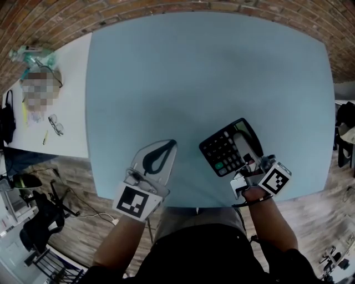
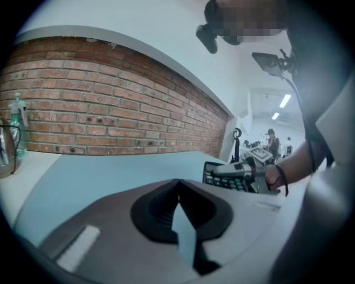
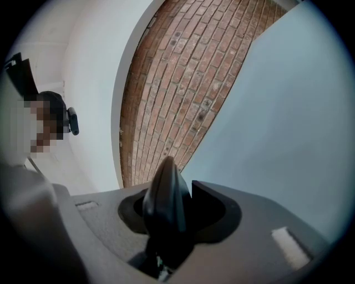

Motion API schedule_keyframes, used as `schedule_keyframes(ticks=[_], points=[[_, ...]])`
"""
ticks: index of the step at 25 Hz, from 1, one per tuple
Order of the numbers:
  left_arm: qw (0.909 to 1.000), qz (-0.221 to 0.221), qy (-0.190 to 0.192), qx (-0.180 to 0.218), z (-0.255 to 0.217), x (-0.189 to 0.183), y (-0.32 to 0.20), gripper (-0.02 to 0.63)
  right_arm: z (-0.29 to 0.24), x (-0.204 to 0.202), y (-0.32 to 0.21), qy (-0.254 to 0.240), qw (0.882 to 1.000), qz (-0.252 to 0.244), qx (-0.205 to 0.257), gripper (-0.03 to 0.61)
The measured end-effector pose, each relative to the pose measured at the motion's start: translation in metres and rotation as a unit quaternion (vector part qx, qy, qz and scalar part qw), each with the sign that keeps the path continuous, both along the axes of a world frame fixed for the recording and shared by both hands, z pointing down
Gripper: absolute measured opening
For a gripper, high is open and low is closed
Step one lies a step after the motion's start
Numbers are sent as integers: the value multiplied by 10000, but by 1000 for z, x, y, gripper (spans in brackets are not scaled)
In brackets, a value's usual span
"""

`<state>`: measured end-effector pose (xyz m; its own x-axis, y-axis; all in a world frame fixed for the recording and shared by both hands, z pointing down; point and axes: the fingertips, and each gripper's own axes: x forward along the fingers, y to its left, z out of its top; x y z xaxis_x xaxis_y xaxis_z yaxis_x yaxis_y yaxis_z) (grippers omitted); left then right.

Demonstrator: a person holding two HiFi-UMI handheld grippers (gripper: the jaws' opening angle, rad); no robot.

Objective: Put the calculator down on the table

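My right gripper (image 1: 249,165) is shut on the near edge of a black calculator (image 1: 227,148) with a grey display. It holds the calculator over the near right part of the light blue table (image 1: 205,72). I cannot tell whether the calculator touches the tabletop. In the right gripper view the calculator (image 3: 165,199) shows edge-on as a dark wedge between the jaws. The left gripper view shows the calculator (image 2: 228,177) to its right, with the hand behind it. My left gripper (image 1: 171,144) hovers over the table's near edge, shut with nothing in it, its tips (image 2: 177,182) touching.
A white table (image 1: 66,100) adjoins on the left, with glasses (image 1: 55,124), a pen (image 1: 45,137) and a bottle (image 1: 28,54) on it. A brick wall (image 1: 166,5) runs behind both tables. A black bag (image 1: 8,119) hangs at the far left.
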<state>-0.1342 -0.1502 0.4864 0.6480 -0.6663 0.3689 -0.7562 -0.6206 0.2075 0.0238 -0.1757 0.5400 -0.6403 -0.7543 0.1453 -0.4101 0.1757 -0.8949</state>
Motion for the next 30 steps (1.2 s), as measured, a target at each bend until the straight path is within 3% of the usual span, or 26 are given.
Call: schedule_keyframes(ticks=[30], points=[[9992, -35, 27, -400, 34, 0, 11, -12, 26, -1, -14, -21, 9999, -19, -166, 131]])
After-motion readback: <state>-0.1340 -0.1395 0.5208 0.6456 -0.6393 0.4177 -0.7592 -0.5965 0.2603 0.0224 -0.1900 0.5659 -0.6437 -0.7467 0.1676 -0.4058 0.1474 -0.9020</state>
